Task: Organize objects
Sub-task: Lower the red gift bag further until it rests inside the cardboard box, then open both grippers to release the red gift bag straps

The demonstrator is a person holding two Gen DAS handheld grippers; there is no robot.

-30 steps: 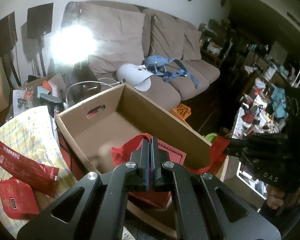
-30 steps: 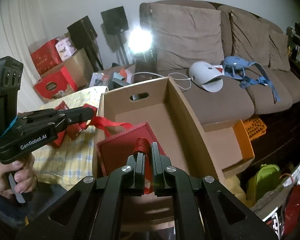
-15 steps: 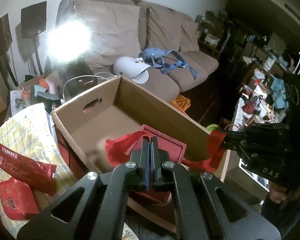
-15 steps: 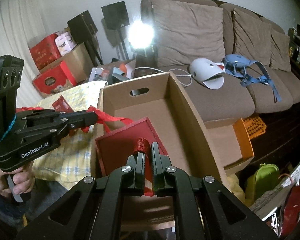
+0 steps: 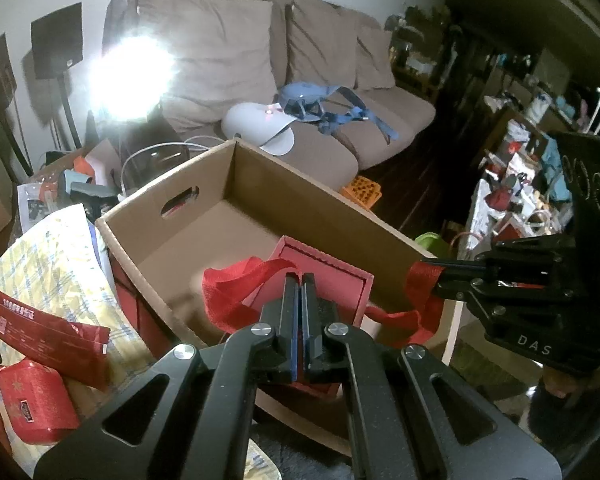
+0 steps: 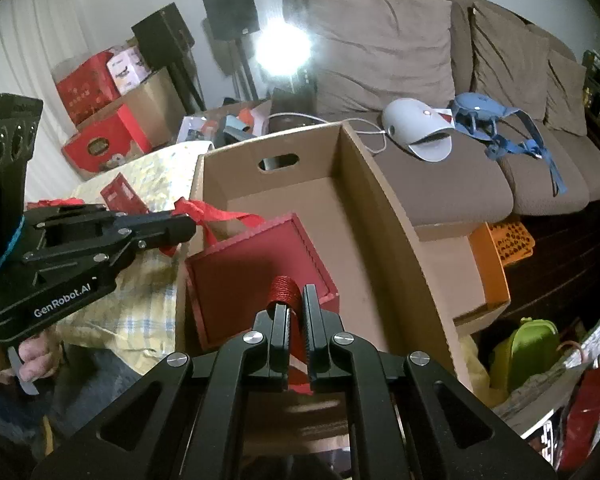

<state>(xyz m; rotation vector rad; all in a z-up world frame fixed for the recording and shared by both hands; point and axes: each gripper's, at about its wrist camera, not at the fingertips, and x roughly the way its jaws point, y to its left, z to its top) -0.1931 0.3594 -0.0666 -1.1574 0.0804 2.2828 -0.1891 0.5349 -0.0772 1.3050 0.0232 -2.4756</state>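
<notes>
A red gift box (image 5: 332, 266) (image 6: 252, 276) hangs tilted over the near end of an open cardboard carton (image 5: 320, 196) (image 6: 380, 216). It hangs by two red ribbon handles. My left gripper (image 5: 300, 280) (image 6: 190, 227) is shut on one ribbon handle (image 5: 236, 280) (image 6: 216, 213) at the carton's left rim. My right gripper (image 6: 296, 294) (image 5: 436, 276) is shut on the other handle (image 6: 283, 286) (image 5: 418, 280), which is stretched taut. The far half of the carton floor is bare.
Red packets (image 5: 44, 320) and a red tin (image 5: 36, 400) lie on a yellow checked cloth (image 6: 156, 168) left of the carton. Behind stands a sofa (image 6: 440, 184) with a white object (image 6: 416, 128) and blue straps. An orange crate (image 6: 508, 240) and a bright lamp (image 6: 284, 50) are nearby.
The red gift box has shifted a little farther over the carton. Both grippers stay shut on the ribbon handles and have barely moved.
</notes>
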